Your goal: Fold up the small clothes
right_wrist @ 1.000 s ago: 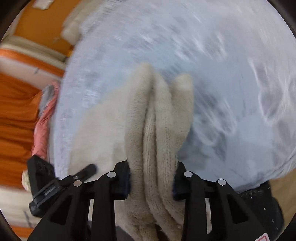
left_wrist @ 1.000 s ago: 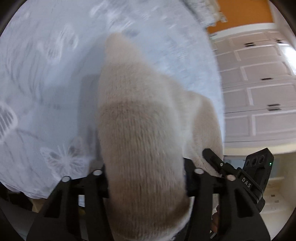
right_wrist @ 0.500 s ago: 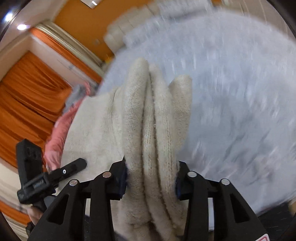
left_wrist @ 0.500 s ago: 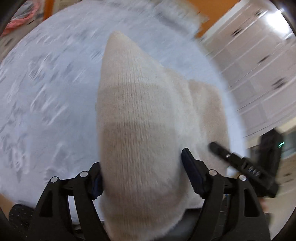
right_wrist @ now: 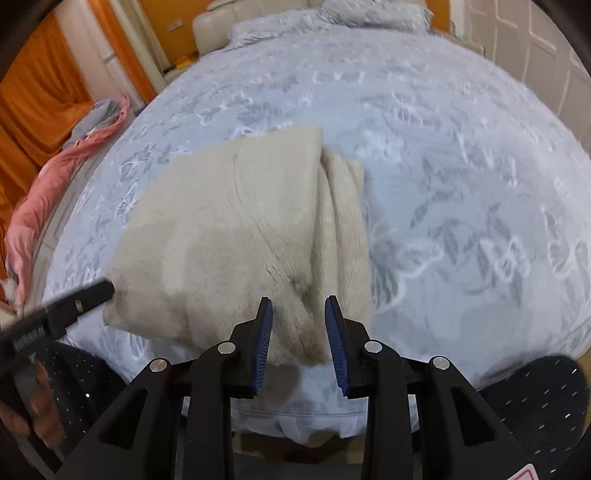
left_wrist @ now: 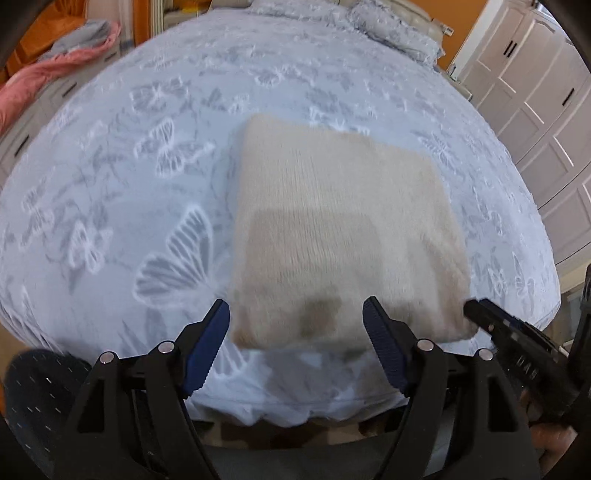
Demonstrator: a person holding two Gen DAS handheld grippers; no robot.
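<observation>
A cream knitted garment (left_wrist: 343,236) lies folded into a flat rectangle on the pale blue butterfly bedspread (left_wrist: 110,192), near the bed's front edge. My left gripper (left_wrist: 297,343) is open and empty just before the garment's near edge. My right gripper (right_wrist: 299,332) is open, its blue pads either side of the garment's near right corner (right_wrist: 306,343), not pressing it. In the right wrist view the garment (right_wrist: 229,229) shows a thick folded roll along its right side. The left gripper's tip (right_wrist: 85,295) shows at the garment's left corner there.
Pink and grey clothes (right_wrist: 48,184) hang over the bed's left side by orange curtains (right_wrist: 33,85). Pillows (left_wrist: 399,33) and a cream headboard (right_wrist: 251,18) are at the far end. White cupboard doors (left_wrist: 535,103) stand at the right. The person's dark dotted trousers (right_wrist: 539,398) are close below.
Both grippers held the garment lifted off the bed. It now lies flat on the bedspread, both grippers have opened and let go, and they have drawn back toward the bed's front edge.
</observation>
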